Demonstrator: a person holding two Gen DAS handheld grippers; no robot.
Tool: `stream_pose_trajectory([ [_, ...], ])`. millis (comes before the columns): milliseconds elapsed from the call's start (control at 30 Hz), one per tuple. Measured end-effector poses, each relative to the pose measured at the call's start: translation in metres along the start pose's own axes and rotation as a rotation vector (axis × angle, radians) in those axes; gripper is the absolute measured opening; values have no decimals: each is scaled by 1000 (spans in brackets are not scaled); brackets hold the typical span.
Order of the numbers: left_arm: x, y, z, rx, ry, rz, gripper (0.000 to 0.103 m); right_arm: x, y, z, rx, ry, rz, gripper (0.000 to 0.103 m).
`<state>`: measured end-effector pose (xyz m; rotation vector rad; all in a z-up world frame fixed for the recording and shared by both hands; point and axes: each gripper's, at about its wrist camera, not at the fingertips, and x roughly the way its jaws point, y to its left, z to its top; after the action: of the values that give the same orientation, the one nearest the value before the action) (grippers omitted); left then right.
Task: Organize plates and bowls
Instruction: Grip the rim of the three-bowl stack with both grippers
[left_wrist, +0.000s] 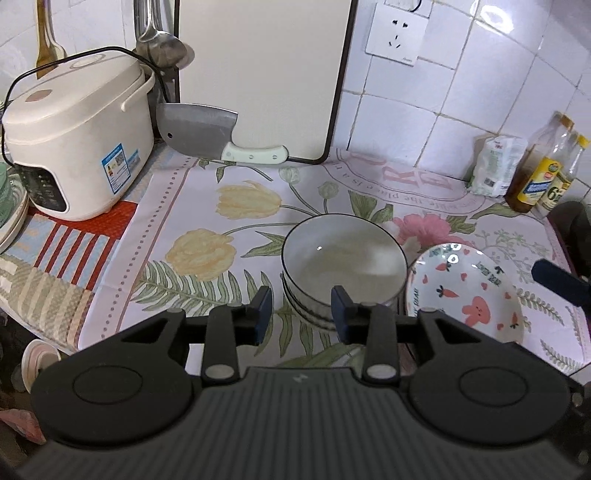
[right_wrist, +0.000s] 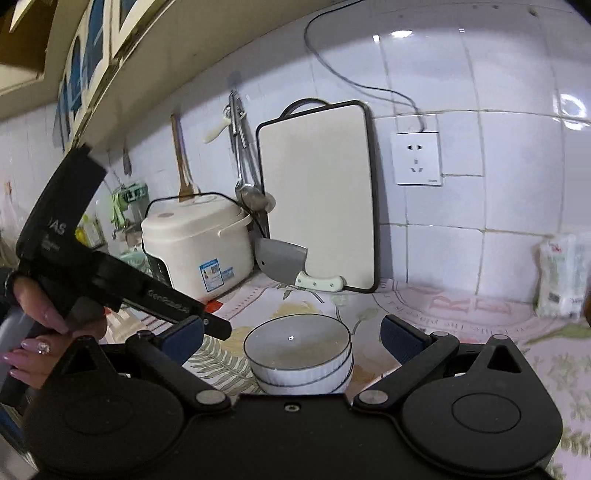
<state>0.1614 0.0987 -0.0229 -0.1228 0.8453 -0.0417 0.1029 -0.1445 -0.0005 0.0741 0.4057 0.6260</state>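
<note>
A stack of white bowls (left_wrist: 343, 258) with dark rims stands on the floral cloth (left_wrist: 207, 229). Right beside it sits a shallow dish (left_wrist: 465, 291) printed with rabbits and carrots. My left gripper (left_wrist: 302, 314) hovers above the near side of the stack, jaws a little apart and nothing between the pads. One blue finger (left_wrist: 557, 286) of the right gripper pokes in at the right edge. In the right wrist view the bowl stack (right_wrist: 299, 350) lies ahead between the widely open right gripper (right_wrist: 291, 339) fingers, untouched. A hand (right_wrist: 33, 354) holds the left gripper (right_wrist: 219, 328) at the left.
A cream rice cooker (left_wrist: 77, 147) stands at the back left, with more plates (left_wrist: 11, 214) at the left edge. A cleaver (left_wrist: 207, 133) leans on the cutting board (left_wrist: 258, 74) against the tiled wall. Bottles (left_wrist: 543, 170) and a bag (left_wrist: 495, 166) fill the back right corner.
</note>
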Motion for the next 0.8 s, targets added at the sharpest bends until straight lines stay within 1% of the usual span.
stream_pose_trajectory([
  [167, -15, -1, -18, 0, -25, -36, 34, -11, 18, -17, -16, 26, -6, 103],
  [233, -19, 2, -25, -17, -43, -59, 34, -12, 27, -29, -14, 33, -24, 103],
  [400, -17, 16, -33, -77, -77, -135, 34, 1, 51, -74, 101, 60, -89, 103],
  [433, -14, 19, -33, -85, -74, -146, 34, 5, 56, -82, 104, 67, -100, 103],
  [500, -6, 25, -35, -102, -67, -164, 34, 17, 67, -94, 54, 77, -114, 102],
  [567, 4, 32, -34, -124, -62, -179, 34, 31, 75, -105, 22, 71, -149, 102],
  [667, 21, 42, -33, -157, -53, -203, 37, 56, 76, -118, 35, 73, -175, 102],
  [800, 46, 59, -28, -230, -13, -264, 40, 94, 74, -132, 47, 93, -236, 102],
])
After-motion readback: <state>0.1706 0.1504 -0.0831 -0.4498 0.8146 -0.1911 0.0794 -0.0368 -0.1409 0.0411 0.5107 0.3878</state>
